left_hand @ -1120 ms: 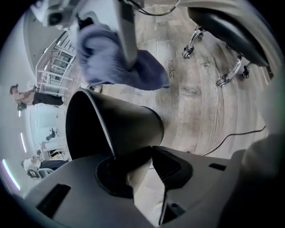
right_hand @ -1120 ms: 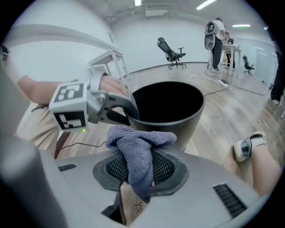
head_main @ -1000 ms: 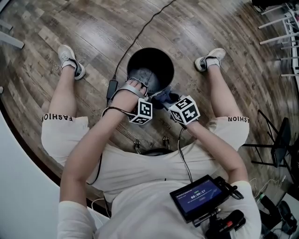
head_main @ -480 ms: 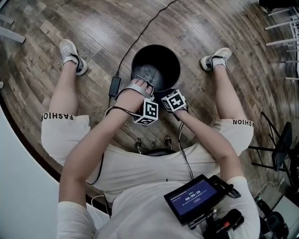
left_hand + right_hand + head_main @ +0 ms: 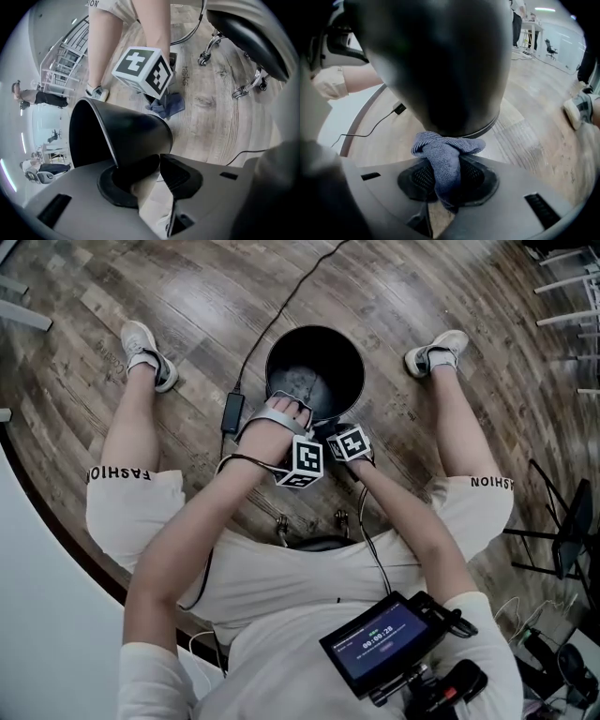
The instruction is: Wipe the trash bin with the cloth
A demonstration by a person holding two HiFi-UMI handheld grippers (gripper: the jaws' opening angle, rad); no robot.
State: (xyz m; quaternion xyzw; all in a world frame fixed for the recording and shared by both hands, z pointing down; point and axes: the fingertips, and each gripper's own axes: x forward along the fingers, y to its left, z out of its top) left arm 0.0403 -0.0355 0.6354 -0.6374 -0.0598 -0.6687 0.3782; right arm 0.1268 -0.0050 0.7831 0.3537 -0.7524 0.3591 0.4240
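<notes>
Wiping looks unfinished: left gripper [image 5: 157, 168], jaws just eased slightly, grips the bin [image 5: 126, 131] rim; right gripper [image 5: 447, 177] pinches the cloth [image 5: 445, 150] against its lower wall.

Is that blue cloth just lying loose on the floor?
No, the cloth is pinched in the right gripper, bunched up at the base of the black trash bin.

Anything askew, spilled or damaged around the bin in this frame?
Nothing stands out. The left tool clamps the rim of the trash bin, and the right tool holds the blue cloth against its outer wall. No spill or damage shows.
</notes>
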